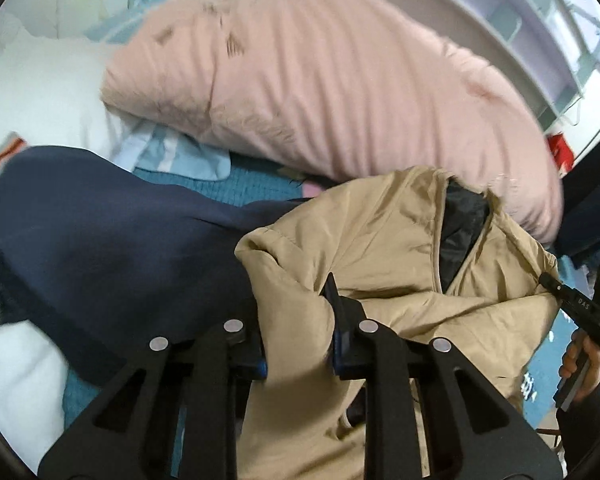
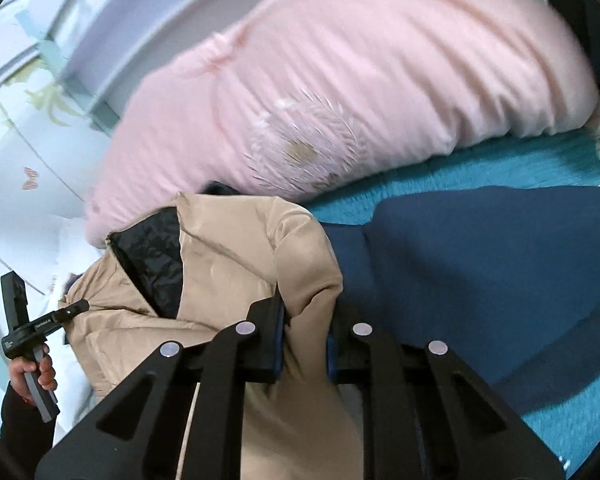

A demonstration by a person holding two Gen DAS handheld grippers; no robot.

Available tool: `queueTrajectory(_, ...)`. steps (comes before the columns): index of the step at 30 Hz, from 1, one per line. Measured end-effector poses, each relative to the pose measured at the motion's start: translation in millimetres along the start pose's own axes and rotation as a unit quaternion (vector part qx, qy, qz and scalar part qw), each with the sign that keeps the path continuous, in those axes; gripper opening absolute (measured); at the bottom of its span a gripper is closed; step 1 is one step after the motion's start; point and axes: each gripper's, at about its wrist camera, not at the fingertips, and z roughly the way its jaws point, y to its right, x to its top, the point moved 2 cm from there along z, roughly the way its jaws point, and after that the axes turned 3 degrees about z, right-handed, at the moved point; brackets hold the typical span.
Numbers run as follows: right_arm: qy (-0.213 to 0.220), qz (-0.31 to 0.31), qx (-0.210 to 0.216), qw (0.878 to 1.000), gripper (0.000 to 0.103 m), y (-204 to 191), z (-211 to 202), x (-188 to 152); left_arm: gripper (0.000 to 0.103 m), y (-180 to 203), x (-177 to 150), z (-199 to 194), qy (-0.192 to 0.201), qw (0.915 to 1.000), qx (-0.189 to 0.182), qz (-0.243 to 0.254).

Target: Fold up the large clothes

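A tan padded jacket point(image 1: 380, 232) with a black lining point(image 1: 460, 232) is bunched up on the bed. My left gripper point(image 1: 296, 320) is shut on a thick fold of its tan fabric, which bulges between the fingers. At the right of that view, my right gripper point(image 1: 550, 282) bites the jacket's far edge. In the right wrist view the same jacket point(image 2: 228, 256) fills the lower middle. My right gripper point(image 2: 306, 320) is shut on a tan fold there. My left gripper point(image 2: 80, 305) pinches the jacket's left edge, with a hand point(image 2: 32, 368) on its handle.
A navy garment point(image 1: 100, 232) point(image 2: 480, 260) lies beside the jacket on the teal bed cover point(image 1: 240, 188) point(image 2: 500, 168). A big pink duvet point(image 1: 320, 80) point(image 2: 360, 72) is heaped behind. A white pillow point(image 1: 40, 92) sits at the far left, and a pale bed frame point(image 1: 480, 12) curves beyond.
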Motion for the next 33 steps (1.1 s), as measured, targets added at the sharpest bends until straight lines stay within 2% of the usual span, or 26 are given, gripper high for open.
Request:
queueTrajectory(4,0.028,-0.030,0.004,0.999,0.014,-19.2,-48.5,-13.1,0.021,9.3,-25.0,-49.3,0.028,0.9995,-0.016,-0.005)
queueTrajectory(7,0.045,-0.063,-0.002,0.997,0.014,-33.2,-88.2,-38.5,0.021,14.5,-51.7,-79.0,0.038,0.9989,-0.024,-0.008)
queueTrajectory(15,0.040,-0.074,-0.004,0.996,0.014,-43.5,-145.7,-117.9,0.021,9.0,-144.7,-138.4,0.032,0.9987,-0.031,-0.026)
queueTrajectory(19,0.012,-0.077,-0.014,0.997,0.014,-37.9,-162.7,-166.4,0.021,2.5,-193.4,-147.1,0.010,0.9990,-0.026,-0.036)
queueTrajectory(23,-0.027,-0.052,-0.029,0.998,0.014,-22.0,-169.5,-214.5,0.022,-9.9,-244.8,-145.3,-0.021,0.9976,-0.014,-0.064)
queueTrajectory(26,-0.063,-0.031,-0.037,0.997,0.015,-6.4,-165.8,-242.8,0.022,-18.3,-273.1,-139.6,-0.046,0.9960,-0.002,-0.076)
queueTrajectory(29,-0.098,-0.035,-0.037,0.994,0.019,-5.2,-163.6,-260.9,0.022,-18.1,-287.6,-140.1,-0.057,0.9961,0.016,-0.065)
queueTrajectory(31,-0.109,-0.050,-0.050,0.991,0.021,-9.5,-165.8,-263.7,0.030,-19.7,-290.7,-145.9,-0.056,0.9961,0.015,-0.066)
queueTrajectory(33,-0.109,-0.056,-0.057,0.991,0.029,-10.0,-172.8,-260.7,0.041,-20.7,-291.9,-156.7,-0.054,0.9963,0.023,-0.063)
